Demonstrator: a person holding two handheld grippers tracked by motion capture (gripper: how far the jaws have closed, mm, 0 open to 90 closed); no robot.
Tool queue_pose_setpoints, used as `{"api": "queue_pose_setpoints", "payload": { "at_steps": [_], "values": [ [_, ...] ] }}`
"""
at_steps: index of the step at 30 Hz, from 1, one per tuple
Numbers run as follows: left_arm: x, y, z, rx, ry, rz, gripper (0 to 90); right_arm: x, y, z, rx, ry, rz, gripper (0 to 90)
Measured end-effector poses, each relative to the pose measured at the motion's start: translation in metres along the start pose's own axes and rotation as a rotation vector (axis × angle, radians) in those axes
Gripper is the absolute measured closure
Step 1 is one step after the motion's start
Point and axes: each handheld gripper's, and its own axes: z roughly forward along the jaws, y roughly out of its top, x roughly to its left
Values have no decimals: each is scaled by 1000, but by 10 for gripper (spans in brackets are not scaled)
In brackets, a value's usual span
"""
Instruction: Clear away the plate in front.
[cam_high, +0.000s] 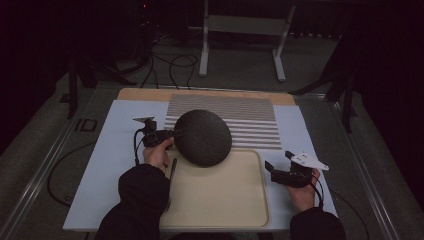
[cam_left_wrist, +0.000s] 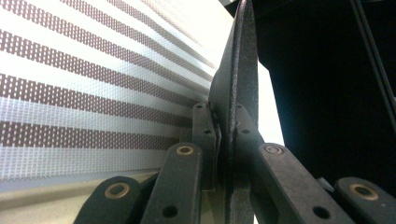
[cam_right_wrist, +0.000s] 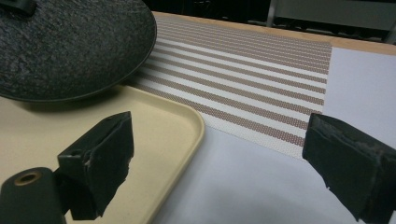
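A dark round plate (cam_high: 202, 137) is held tilted above the far left part of the beige tray (cam_high: 235, 200), reaching over the striped mat (cam_high: 250, 120). My left gripper (cam_high: 170, 136) is shut on the plate's left rim; in the left gripper view the plate (cam_left_wrist: 236, 84) stands edge-on between the jaws of my left gripper (cam_left_wrist: 223, 128). My right gripper (cam_high: 272, 170) hovers open just right of the tray with nothing between its fingers. In the right gripper view the open right gripper (cam_right_wrist: 224, 163) faces the tray's corner (cam_right_wrist: 187, 121), the plate (cam_right_wrist: 70, 46) and the mat (cam_right_wrist: 243, 88).
A dark slim utensil (cam_high: 172, 170) lies along the tray's left edge. The tray and mat rest on a pale table cover (cam_high: 115, 150). Cables (cam_high: 170, 65) and a metal stand (cam_high: 240, 30) are on the floor beyond the table.
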Motion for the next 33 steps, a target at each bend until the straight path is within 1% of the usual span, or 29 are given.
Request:
{"api": "queue_pose_setpoints", "payload": {
  "at_steps": [2, 5, 17, 33],
  "values": [
    [1, -1, 0, 8, 1, 5, 847, 0, 0, 0, 0, 0, -1, 91],
    [3, -1, 0, 10, -7, 1, 846, 0, 0, 0, 0, -1, 0, 91],
    [7, -3, -6, 30, -20, 19, 843, 0, 0, 0, 3, 1, -3, 91],
    [7, -9, -10, 55, -29, 36, 839, 1, 0, 1, 6, 2, -4, 91]
  ]
}}
